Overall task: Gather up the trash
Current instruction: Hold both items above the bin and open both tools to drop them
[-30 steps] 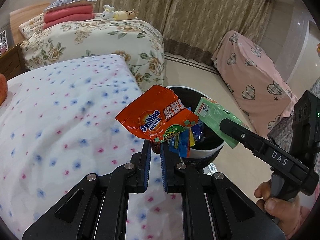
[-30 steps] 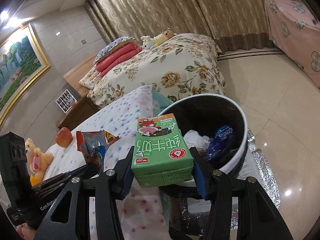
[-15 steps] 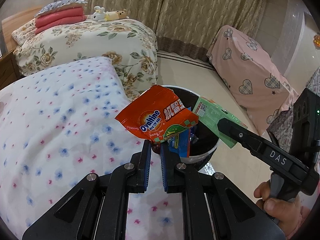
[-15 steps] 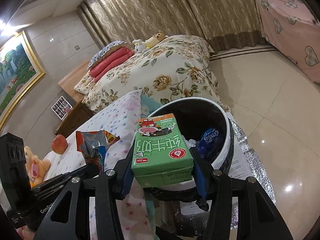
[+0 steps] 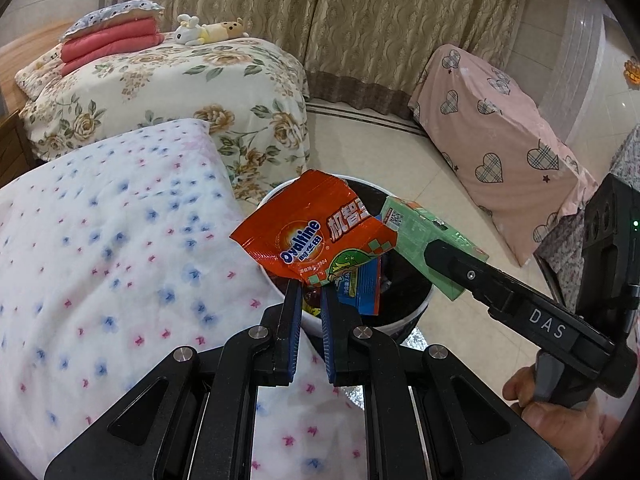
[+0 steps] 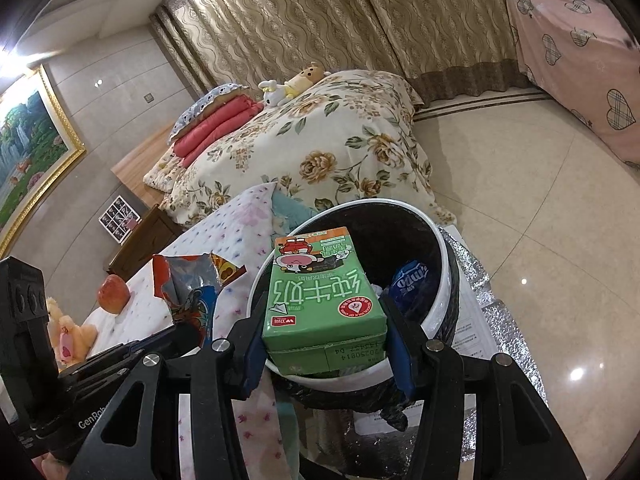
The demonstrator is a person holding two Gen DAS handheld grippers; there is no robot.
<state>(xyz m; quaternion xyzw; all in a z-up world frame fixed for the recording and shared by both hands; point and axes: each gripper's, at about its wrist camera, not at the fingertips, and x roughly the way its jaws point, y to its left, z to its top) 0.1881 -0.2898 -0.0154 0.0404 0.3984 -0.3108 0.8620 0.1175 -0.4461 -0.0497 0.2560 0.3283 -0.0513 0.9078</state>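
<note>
The left gripper [image 5: 310, 292] pinches an orange Ovaltine wrapper [image 5: 316, 236] above the bin's near rim. The right gripper [image 6: 326, 320] clamps a green milk carton [image 6: 320, 300] over the white bin [image 6: 444, 296], whose black liner holds a blue packet [image 6: 410, 284] and crumpled white paper [image 6: 376, 290].

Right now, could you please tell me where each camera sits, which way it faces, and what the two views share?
Left wrist: on the left gripper, facing along its fingers over the trash bin; the Ovaltine wrapper is pinched, and the person's right hand shows.
Right wrist: on the right gripper, facing the bin rim; the green milk carton is clamped, and the left gripper shows.
Shared: bin, carton, wrapper, floral bed.
</note>
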